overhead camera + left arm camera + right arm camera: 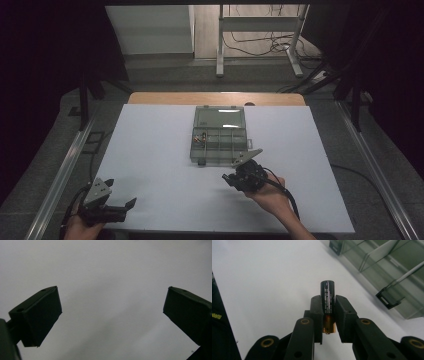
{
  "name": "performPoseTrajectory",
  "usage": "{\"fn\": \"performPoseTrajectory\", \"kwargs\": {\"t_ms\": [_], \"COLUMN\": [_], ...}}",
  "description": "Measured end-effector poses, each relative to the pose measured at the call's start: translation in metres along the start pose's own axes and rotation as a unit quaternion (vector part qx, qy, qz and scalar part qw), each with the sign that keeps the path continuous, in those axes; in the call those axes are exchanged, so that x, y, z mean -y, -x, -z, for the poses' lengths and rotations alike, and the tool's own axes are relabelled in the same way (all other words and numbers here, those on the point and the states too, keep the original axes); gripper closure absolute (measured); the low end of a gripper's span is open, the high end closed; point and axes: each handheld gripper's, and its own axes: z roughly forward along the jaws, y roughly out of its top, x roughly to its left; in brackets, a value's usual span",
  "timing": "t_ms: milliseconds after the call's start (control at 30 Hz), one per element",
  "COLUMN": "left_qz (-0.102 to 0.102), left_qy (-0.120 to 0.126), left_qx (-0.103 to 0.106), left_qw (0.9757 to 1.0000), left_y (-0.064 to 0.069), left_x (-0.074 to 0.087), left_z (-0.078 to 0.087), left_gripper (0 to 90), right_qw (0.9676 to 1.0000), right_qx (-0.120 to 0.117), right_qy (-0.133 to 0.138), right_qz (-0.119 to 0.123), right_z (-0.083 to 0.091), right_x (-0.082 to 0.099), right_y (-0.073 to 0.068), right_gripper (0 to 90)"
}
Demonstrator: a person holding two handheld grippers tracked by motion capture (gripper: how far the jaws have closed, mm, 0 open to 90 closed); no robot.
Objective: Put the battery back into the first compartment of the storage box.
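Battery (328, 298) clamped upright between right claw (329, 305) jaws, near organizer box (218, 145); left claw (110, 312) apart.

The compartment box (219, 136) is lying in the middle of the table (150, 165). The right gripper (231, 178), holding a battery (328, 300), is staying just before the box; the left gripper (120, 196) is sitting at the near left corner.

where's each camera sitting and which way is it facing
High view: above the person's side, looking forward and down on the white table; both hands, left hand-held gripper.
Left gripper view: along open jaws at bare table.
Right gripper view: right hand-held gripper clamps a battery.
Shared: the clear organizer box.
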Motion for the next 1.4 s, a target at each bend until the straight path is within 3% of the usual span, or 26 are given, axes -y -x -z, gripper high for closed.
{"fn": "performPoseTrajectory", "kwargs": {"t_ms": [433,1400], "left_qz": [0.001,0.002], "left_qy": [0.0,0.002], "left_qx": [-0.001,0.001], "left_qw": [1.0,1.0], "left_y": [0.0,-0.001], "left_x": [0.0,0.0], "left_z": [0.0,0.0], "left_gripper": [2.5,2.5], "right_qw": [0.9997,0.9993], "right_qx": [-0.002,0.008], "right_qy": [0.016,0.021], "right_qz": [-0.017,-0.029], "right_z": [0.001,-0.018], "right_x": [-0.018,-0.066], "right_y": [0.011,0.036], "right_gripper": [75.8,75.8]}}
